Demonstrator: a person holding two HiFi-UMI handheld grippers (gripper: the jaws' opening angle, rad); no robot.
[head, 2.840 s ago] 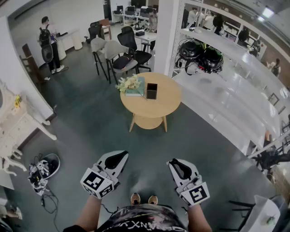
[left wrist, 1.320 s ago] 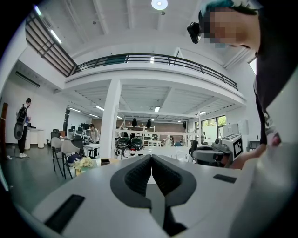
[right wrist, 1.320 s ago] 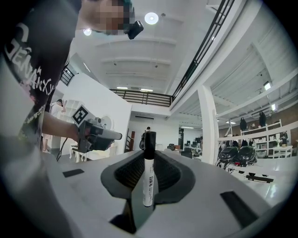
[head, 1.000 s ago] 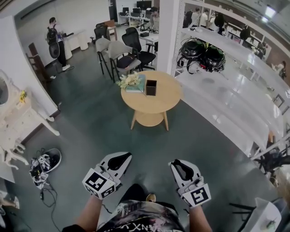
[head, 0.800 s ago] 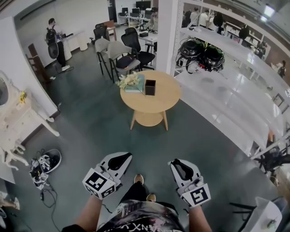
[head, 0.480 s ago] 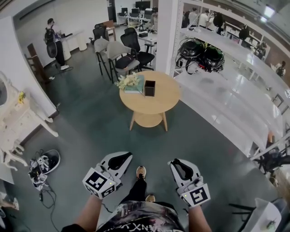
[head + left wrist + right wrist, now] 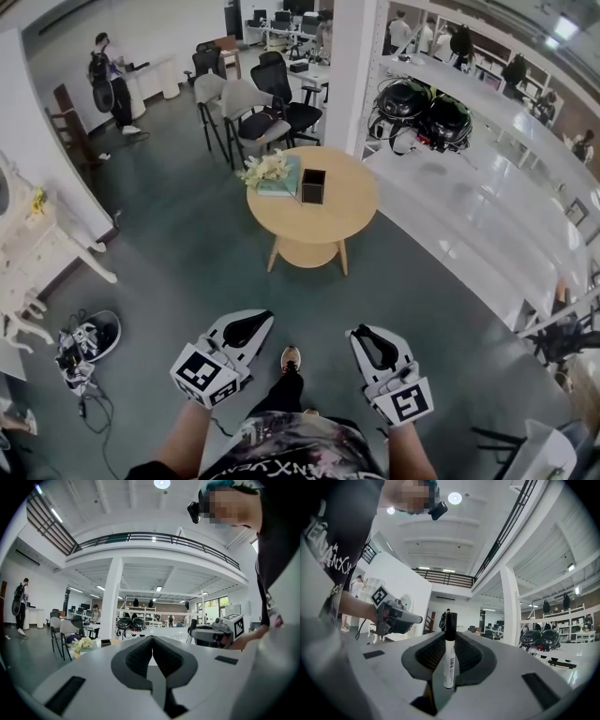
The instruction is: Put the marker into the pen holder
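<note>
A white marker with a black cap (image 7: 449,654) stands upright between the jaws of my right gripper (image 7: 450,645), which is shut on it. In the head view the right gripper (image 7: 367,337) hangs low at the right, over the floor, and the marker cannot be made out there. The left gripper (image 7: 249,324) is beside it at the left; its jaws are pressed together with nothing between them (image 7: 152,645). The black square pen holder (image 7: 313,186) stands on a round wooden table (image 7: 333,220) well ahead of both grippers, and shows small in the left gripper view (image 7: 106,642).
On the table, flowers (image 7: 266,171) and a green book (image 7: 285,185) lie beside the holder. Office chairs (image 7: 253,112) stand behind it, and a white pillar (image 7: 352,66) and long white counter (image 7: 469,202) at the right. A person with a backpack (image 7: 101,82) stands far left. Gear lies on the floor (image 7: 80,347).
The person holding the grippers has stepped forward: a shoe now shows on the floor between the grippers. Both grippers keep the same pose and spacing.
</note>
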